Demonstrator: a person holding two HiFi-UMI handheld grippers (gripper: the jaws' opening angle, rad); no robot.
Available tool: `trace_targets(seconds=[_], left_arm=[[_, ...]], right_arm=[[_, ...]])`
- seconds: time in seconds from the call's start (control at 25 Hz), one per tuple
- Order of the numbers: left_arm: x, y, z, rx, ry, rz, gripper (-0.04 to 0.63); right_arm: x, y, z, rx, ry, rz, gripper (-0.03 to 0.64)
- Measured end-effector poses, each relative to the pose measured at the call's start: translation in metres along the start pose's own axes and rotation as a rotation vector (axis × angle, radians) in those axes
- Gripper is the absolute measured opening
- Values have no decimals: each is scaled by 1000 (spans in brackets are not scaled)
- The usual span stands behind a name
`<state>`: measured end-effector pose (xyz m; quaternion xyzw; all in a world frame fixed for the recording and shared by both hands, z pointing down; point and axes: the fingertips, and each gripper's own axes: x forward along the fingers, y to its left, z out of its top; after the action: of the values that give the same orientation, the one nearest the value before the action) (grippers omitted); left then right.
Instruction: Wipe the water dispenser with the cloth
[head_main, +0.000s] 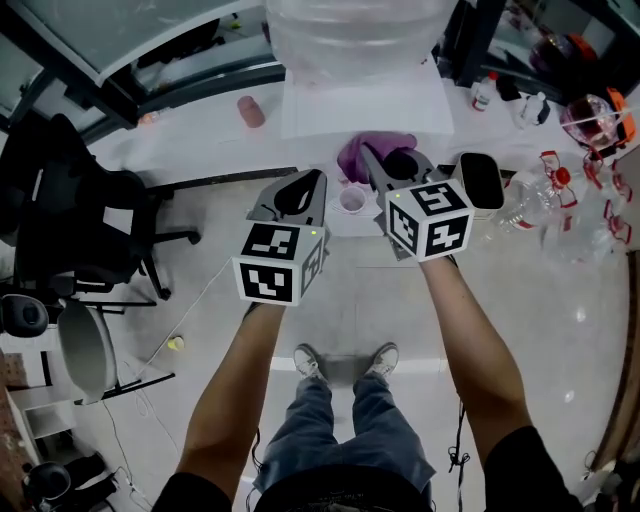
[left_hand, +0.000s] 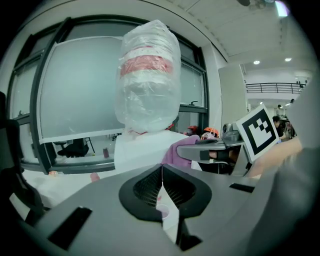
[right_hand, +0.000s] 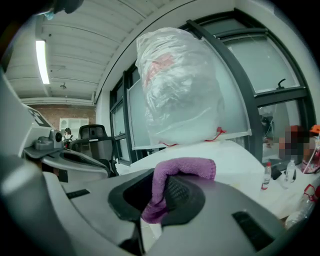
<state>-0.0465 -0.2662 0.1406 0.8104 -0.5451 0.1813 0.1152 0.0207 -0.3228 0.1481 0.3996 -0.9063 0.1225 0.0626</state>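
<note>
Cloth (right_hand: 182, 167) is being clamped between right gripper (head_main: 385, 170) jaws, fold being left protruding as wiping pad. It is being held just before water dispenser (head_main: 365, 105); contact unclear. Left gripper (left_hand: 161, 187) jaws are being pressed together, empty, likely being held aside as spare.

Purple cloth (right_hand: 185, 167) clamped in right tongs (right_hand: 157, 197), nr white dispenser (right_hand: 220, 152).

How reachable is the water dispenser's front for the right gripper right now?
Probably yes: the right gripper, shut on the purple cloth, points straight at the water dispenser with nothing visible between them. The left gripper sits beside it, not across its path.
</note>
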Motion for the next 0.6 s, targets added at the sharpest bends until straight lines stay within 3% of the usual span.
trace_targets(seconds=[0.6], left_arm=[[39, -63, 21, 14, -21, -18, 28]], right_arm=[[-72, -101, 0, 24, -16, -112, 43]])
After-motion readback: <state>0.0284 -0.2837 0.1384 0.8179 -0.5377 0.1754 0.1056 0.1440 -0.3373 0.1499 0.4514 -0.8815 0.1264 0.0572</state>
